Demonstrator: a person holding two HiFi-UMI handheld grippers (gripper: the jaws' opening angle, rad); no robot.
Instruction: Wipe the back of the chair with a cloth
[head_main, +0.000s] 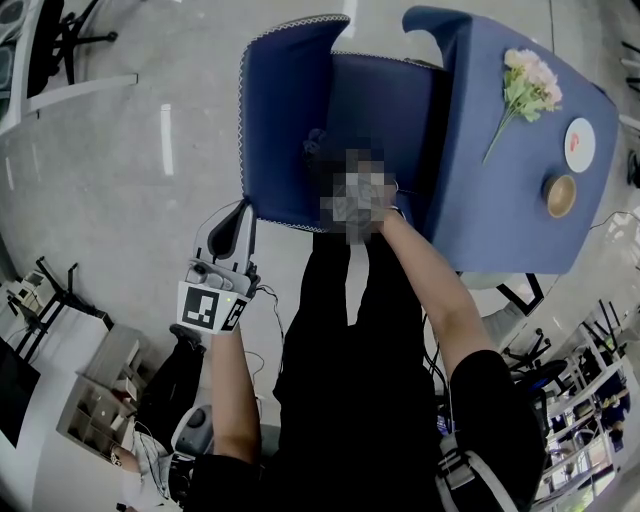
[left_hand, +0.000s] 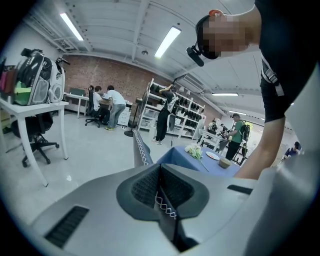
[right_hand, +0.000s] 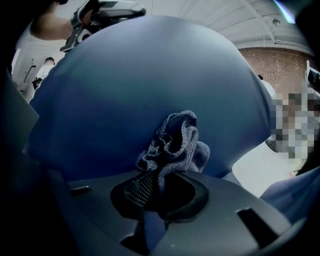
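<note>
A blue chair (head_main: 290, 110) with white zigzag stitching along its rim stands below me. My left gripper (head_main: 243, 208) is shut on the rim of the chair's back; in the left gripper view the stitched edge (left_hand: 140, 150) runs between the closed jaws (left_hand: 161, 187). My right gripper (right_hand: 157, 187) is shut on a crumpled grey-blue cloth (right_hand: 175, 140), which rests against the blue chair back (right_hand: 150, 75). In the head view a mosaic patch hides the right gripper; only the forearm (head_main: 430, 280) shows, reaching into the chair.
A table under a blue cover (head_main: 500, 210) stands right of the chair with flowers (head_main: 527, 88), a plate (head_main: 579, 143) and a cup (head_main: 560, 195). A white desk (left_hand: 30, 107) and office chair stand left; people and shelves are far behind.
</note>
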